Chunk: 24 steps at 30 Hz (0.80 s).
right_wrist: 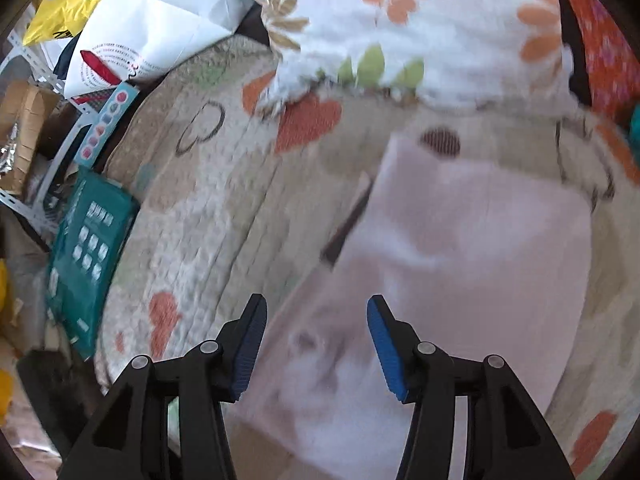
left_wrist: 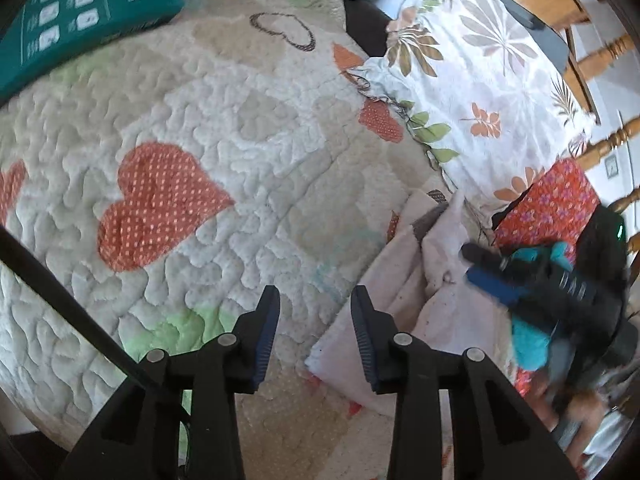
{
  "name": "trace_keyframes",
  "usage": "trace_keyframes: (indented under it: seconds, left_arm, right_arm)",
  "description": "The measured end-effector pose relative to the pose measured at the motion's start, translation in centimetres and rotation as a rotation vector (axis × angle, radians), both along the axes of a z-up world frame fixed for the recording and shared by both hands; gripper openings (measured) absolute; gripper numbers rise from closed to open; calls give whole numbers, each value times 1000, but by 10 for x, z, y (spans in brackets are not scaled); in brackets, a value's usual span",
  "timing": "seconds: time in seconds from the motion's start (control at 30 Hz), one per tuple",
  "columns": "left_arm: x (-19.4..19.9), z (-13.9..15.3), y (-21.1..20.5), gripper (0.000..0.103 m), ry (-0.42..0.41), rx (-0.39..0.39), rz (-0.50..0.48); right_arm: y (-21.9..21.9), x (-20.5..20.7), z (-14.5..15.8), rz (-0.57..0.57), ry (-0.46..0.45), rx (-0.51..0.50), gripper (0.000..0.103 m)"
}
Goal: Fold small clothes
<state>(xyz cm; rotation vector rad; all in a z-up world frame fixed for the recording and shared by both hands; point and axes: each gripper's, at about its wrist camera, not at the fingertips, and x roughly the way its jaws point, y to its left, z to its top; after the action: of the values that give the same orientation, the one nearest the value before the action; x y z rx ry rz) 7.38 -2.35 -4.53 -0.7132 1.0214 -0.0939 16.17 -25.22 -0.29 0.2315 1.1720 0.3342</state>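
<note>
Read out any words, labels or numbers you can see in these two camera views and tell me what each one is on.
None can be quoted with certainty.
Teal package: white lettering and a grid of icons, too small and tilted to read.
White bag: rings of small print around a red mark, too small to read.
Yellow bag: black letters, cut off and unreadable.
Pale pink garment: no text visible.
Heart-patterned quilt: no text.
</note>
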Motion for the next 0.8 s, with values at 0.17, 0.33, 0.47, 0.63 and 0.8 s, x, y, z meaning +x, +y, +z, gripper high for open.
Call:
trace_keyframes:
  seconds: [0.17,0.33,0.47,0.63,0.8]
  left_arm:
    - [-6,8,0,42,-21,7,18]
    - [-6,9,7,42,-21,-7,18]
    - [-5,8,12,42,-19,-8,31]
    - [-5,7,11,42,-13,14,35]
    - [-4,6,11,42,-6,-3,41]
  right_arm:
    - [13,-12,-26,3,-7,-76,58]
    - [24,-13,-28,-12,-60,-151,12]
    - [41,-8,-17,-2,-83,-136,12]
    - [54,1,-45,23,1,-82,15]
    - [33,-9,-47,7,52,182,34]
